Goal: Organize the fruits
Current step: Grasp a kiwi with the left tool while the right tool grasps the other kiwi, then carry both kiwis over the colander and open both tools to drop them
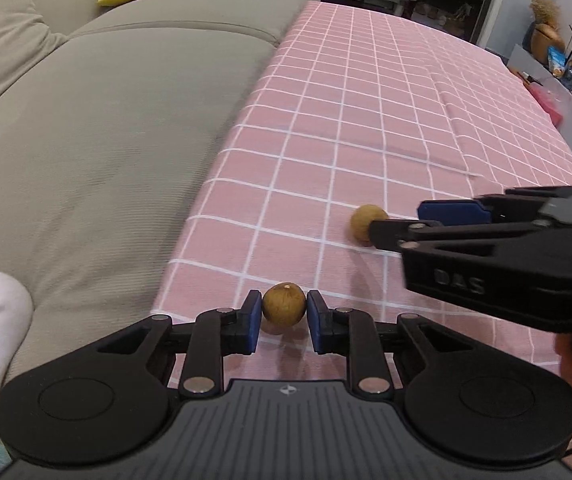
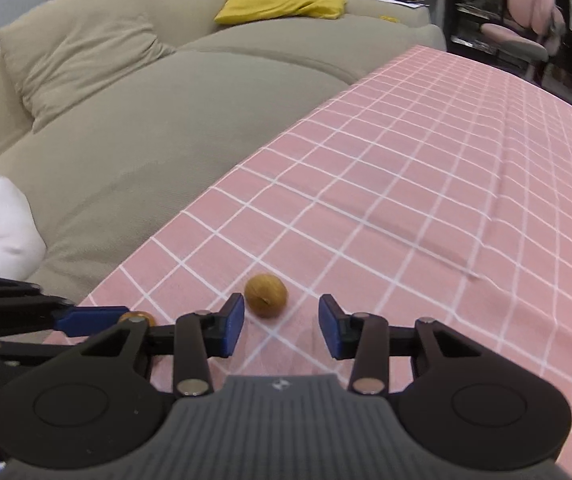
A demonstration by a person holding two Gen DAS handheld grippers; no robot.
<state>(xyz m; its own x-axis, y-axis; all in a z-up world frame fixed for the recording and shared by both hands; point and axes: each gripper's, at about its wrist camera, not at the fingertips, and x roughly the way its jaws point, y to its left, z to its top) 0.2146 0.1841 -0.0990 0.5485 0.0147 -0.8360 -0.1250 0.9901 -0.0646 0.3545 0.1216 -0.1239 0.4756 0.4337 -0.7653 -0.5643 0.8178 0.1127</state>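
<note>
Left wrist view is showing the beige sofa (image 1: 106,140) stretching away to the left of the tongs, and the pink checked tablecloth (image 1: 386,100) spreading ahead of and under them. Largest among the tools, the left gripper (image 1: 284,314) is sitting closed to its narrowest, its blue pads (image 1: 252,318) pressing on either side of a small round brown fruit (image 1: 284,304), which is resting right at the near edge of the cloth; its little pale stem scar is pointing up and slightly away, and it is looking nearly spherical, so no long axis can be told. Right of it and further ahead, the right gripper (image 1: 414,220) is reaching in from the side, partly covering a second brown fruit (image 1: 366,222). Right wrist view is showing the right gripper (image 2: 282,326) standing partly open and gripping nothing, the second brown fruit (image 2: 266,294) lying on the cloth just beyond the left pad (image 2: 234,322), not touching it. This fruit is looking slightly oval, its long axis running across the tongs.
</note>
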